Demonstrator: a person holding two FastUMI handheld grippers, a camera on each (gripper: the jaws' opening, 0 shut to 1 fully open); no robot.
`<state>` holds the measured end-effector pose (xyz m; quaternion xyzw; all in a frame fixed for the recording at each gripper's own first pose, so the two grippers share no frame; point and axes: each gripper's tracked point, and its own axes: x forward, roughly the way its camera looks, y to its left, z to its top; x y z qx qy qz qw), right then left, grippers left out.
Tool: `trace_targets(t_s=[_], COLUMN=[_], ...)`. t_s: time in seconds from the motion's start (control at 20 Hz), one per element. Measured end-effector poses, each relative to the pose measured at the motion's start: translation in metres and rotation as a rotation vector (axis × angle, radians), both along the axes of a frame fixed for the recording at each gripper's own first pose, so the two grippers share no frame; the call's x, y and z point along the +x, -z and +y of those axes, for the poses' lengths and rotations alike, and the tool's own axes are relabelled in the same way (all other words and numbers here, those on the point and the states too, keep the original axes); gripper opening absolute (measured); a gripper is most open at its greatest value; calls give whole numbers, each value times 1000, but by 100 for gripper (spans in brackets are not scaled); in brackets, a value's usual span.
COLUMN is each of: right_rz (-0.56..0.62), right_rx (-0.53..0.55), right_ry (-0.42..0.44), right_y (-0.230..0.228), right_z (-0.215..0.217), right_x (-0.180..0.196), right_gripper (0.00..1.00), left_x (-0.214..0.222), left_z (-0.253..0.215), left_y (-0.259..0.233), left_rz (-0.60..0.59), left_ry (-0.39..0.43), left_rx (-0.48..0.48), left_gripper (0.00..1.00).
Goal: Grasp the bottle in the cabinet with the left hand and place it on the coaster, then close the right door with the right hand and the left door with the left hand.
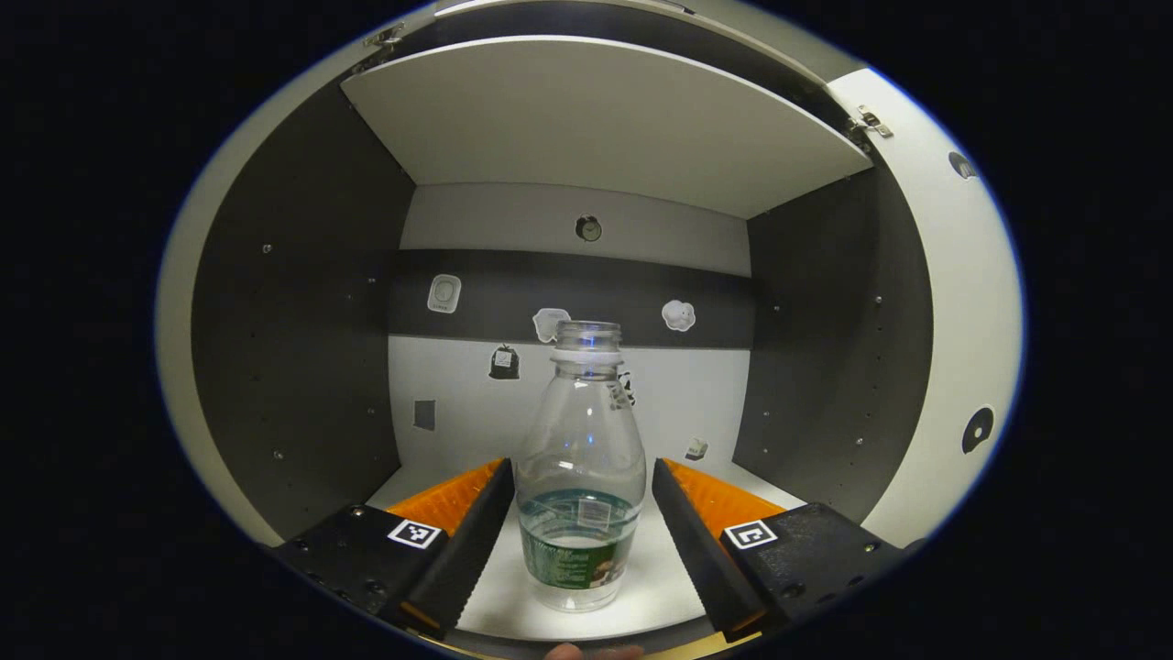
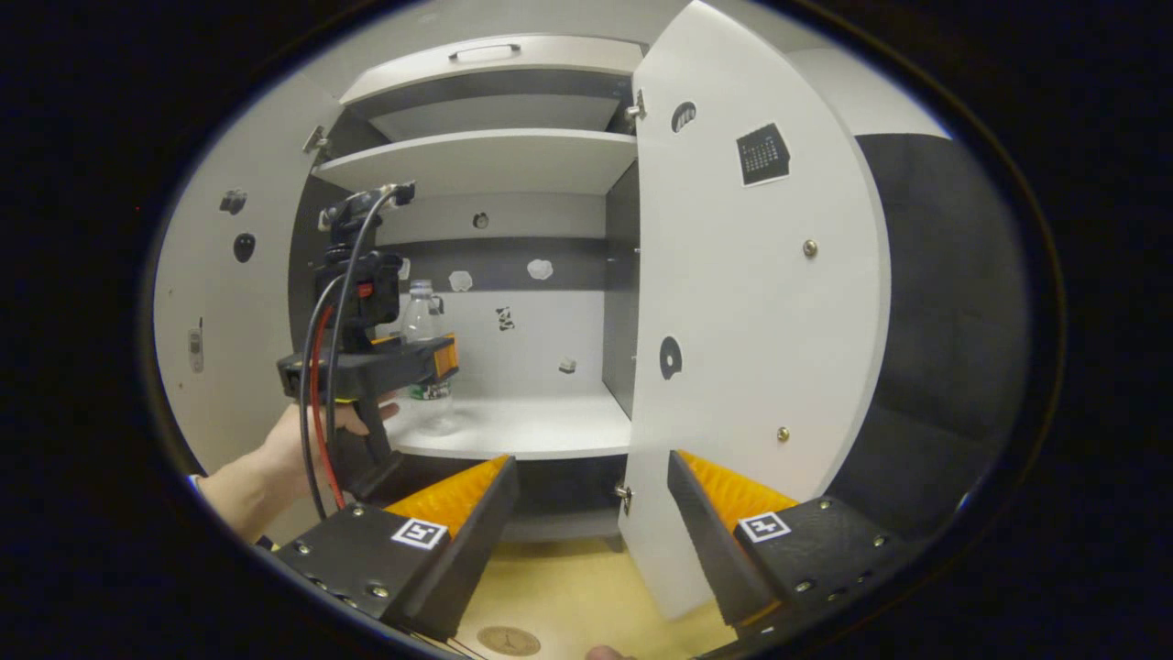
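A clear plastic bottle (image 1: pixel 581 458) with no cap and a green label stands upright on the cabinet's white lower shelf (image 1: pixel 660 587). My left gripper (image 1: pixel 581 467) is open, one finger on each side of the bottle's body, close to it. In the right gripper view a hand holds the left gripper (image 2: pixel 367 367) inside the cabinet at the bottle (image 2: pixel 423 316). My right gripper (image 2: pixel 589 463) is open and holds nothing, in front of the cabinet. The white right door (image 2: pixel 751 321) stands open just ahead of it. The left door (image 2: pixel 220 302) is open too. A round coaster (image 2: pixel 508 640) lies on the wooden table (image 2: pixel 568 587).
An upper shelf (image 1: pixel 586 119) spans the cabinet above the bottle. Small stickers dot the back wall (image 1: pixel 476 403). Dark side walls (image 1: pixel 293 321) close in left and right. The right door's lower corner (image 2: pixel 641 550) hangs over the table near my right gripper's fingers.
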<state>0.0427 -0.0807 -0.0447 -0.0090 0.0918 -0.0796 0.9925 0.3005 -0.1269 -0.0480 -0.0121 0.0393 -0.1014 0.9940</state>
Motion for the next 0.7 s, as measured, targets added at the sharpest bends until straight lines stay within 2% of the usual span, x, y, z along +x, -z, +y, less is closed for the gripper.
trace_targets(t_s=[0.05, 0.1, 0.4, 0.7], right_rz=[3, 4, 4, 13], right_rx=[-1, -1, 18, 39], right_ry=[1, 1, -26, -68], right_y=[1, 1, 6, 14], right_z=[-1, -2, 0, -2], right_x=[-1, -2, -6, -23], right_gripper=[100, 100, 100, 100], left_x=[-3, -1, -44, -121], left_z=[3, 1, 1, 1], left_y=[-3, -4, -28, -28], left_rz=[-1, -4, -48, -72], left_ry=[-8, -8, 15, 18], left_rx=[5, 4, -2, 0], left_gripper=[93, 81, 81, 80])
